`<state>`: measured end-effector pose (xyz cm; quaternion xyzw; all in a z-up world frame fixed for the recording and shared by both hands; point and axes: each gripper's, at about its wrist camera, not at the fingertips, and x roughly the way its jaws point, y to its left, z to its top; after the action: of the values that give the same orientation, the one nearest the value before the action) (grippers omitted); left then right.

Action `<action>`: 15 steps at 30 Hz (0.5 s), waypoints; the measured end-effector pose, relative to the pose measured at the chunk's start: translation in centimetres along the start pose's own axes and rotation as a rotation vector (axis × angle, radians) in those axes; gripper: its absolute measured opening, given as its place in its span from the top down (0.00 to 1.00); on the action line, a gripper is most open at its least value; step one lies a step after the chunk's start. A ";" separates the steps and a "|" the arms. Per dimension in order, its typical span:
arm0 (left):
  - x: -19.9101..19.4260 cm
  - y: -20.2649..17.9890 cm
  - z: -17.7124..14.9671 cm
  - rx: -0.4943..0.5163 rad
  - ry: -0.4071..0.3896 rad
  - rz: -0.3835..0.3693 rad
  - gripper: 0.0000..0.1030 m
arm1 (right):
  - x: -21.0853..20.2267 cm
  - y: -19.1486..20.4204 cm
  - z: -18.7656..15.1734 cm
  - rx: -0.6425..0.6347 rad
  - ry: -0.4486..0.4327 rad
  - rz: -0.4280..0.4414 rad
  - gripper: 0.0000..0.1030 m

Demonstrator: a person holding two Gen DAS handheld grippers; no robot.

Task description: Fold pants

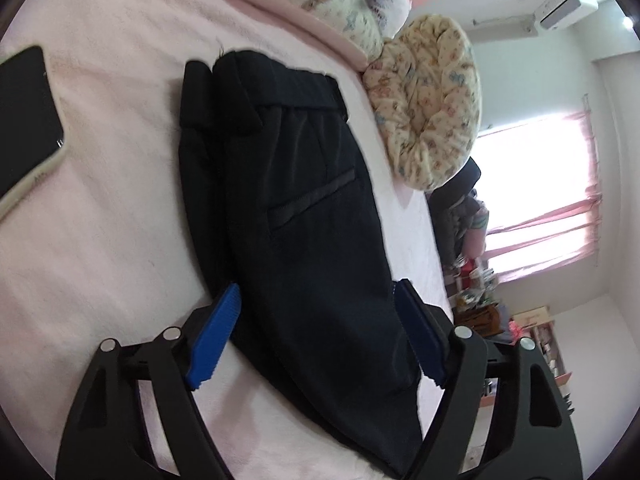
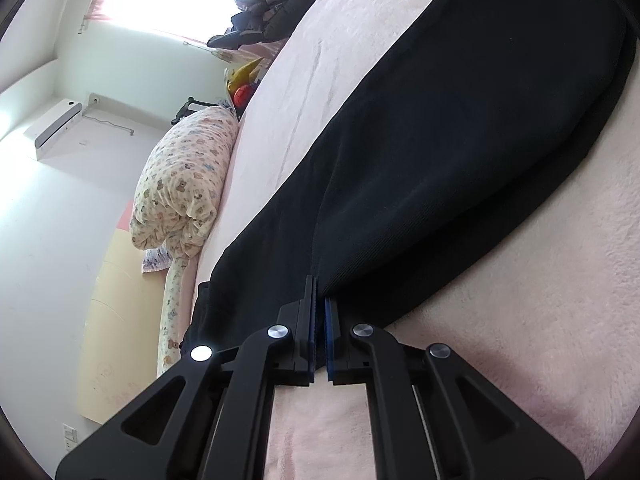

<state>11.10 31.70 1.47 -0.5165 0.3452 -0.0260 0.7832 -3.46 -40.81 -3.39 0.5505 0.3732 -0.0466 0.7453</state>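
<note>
The phone [image 1: 24, 120] lies on the pink bed [image 1: 100, 220], well left of the folded black pants [image 1: 304, 208]. Left gripper [image 1: 316, 336]: released, straddling the soft, limp fabric. Right gripper [image 2: 319, 332]: clenched, apparently pinching the pants' edge. Grasp doubled edges. The pillow [image 1: 432, 100] crowds the waistband.

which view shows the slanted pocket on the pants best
The left wrist view: the pocket lies in plain sight on the black pants, between the open left gripper. The right wrist view shows only plain black fabric, no pocket.
</note>
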 end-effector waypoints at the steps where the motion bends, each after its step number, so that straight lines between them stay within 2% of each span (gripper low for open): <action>1: 0.2 0.1 -0.1 -0.003 0.006 0.011 0.24 | 0.0 0.0 0.0 0.000 0.000 0.000 0.96; 5: 1.1 -0.4 0.5 -0.009 0.012 0.020 0.26 | 0.1 0.1 0.0 -0.003 -0.001 -0.002 0.96; 8: 1.9 -0.4 1.5 -0.032 -0.001 0.046 0.41 | 0.2 0.1 -0.2 -0.014 -0.005 -0.009 0.96; 9: 2.1 -0.2 1.9 -0.050 -0.010 0.047 0.51 | 0.2 0.1 -0.2 -0.018 -0.006 -0.011 0.96; 10: 2.2 0.0 2.3 -0.063 -0.016 0.045 0.66 | 0.3 0.1 -0.2 -0.021 -0.007 -0.014 0.96; 12: 2.6 0.5 3.1 -0.074 -0.022 0.068 0.84 | 0.4 0.1 -0.3 -0.026 -0.007 -0.018 0.96; 15: 2.7 0.9 3.4 -0.083 -0.027 0.064 0.89 | 0.5 0.3 -0.4 -0.040 -0.008 -0.024 0.96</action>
<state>14.77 33.79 0.12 -0.5376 0.3516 0.0202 0.7661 -3.13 -40.19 -3.46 0.5306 0.3778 -0.0500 0.7571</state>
